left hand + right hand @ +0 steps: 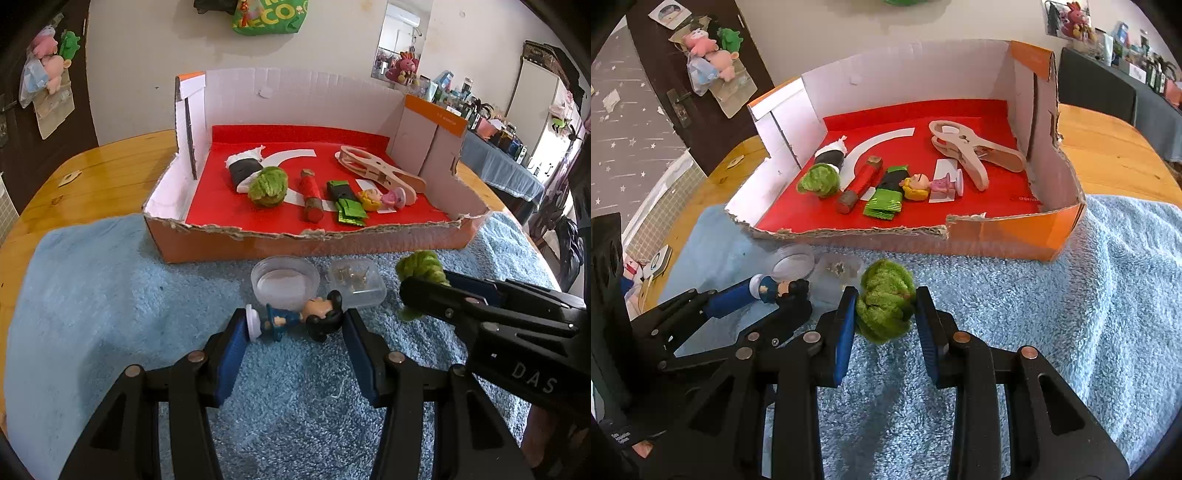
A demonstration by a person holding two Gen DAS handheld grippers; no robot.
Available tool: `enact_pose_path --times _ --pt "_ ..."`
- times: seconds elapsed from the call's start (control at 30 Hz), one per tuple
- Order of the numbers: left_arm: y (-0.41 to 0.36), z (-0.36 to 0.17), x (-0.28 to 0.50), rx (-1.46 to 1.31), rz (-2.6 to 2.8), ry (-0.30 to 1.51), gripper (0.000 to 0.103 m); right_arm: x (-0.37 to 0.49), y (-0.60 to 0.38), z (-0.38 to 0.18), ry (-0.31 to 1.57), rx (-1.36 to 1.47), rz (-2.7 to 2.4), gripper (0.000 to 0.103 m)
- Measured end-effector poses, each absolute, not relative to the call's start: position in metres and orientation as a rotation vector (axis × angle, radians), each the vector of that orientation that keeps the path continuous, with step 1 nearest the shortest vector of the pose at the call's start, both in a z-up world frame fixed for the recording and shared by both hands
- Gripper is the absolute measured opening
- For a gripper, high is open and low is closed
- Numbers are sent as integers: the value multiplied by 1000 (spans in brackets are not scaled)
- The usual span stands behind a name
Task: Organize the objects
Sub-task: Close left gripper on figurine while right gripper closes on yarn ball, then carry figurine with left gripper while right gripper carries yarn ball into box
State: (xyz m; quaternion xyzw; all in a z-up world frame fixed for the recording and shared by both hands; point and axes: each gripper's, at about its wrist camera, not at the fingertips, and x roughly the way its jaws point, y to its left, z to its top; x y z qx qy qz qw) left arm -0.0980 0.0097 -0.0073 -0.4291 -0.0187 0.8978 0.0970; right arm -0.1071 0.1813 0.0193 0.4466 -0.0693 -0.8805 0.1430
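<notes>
A small black-haired figurine in blue (295, 319) lies on its side on the blue towel (110, 295), between the pads of my left gripper (293, 328), which touch both its ends. It also shows in the right wrist view (775, 288). My right gripper (886, 302) is shut on a green yarn ball (884, 299) on the towel; the ball also shows in the left wrist view (421, 267). The cardboard box (303, 243) with a red floor holds another green ball (267, 186), a red spool (312, 199), green packets (349, 208), a blond figurine (373, 199) and a wooden clip (380, 171).
A clear round cup (284, 282) and a clear case of small pins (356, 284) lie on the towel in front of the box. The towel lies on a wooden table (92, 173). A wall rises behind the box.
</notes>
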Motion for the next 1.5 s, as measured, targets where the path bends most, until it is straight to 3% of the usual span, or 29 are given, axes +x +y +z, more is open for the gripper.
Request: enact_pose_path --times 1.5 --pt "2 38 -108 -1141 2703 -88 54 -109 179 61 -199 1154 -2561 30"
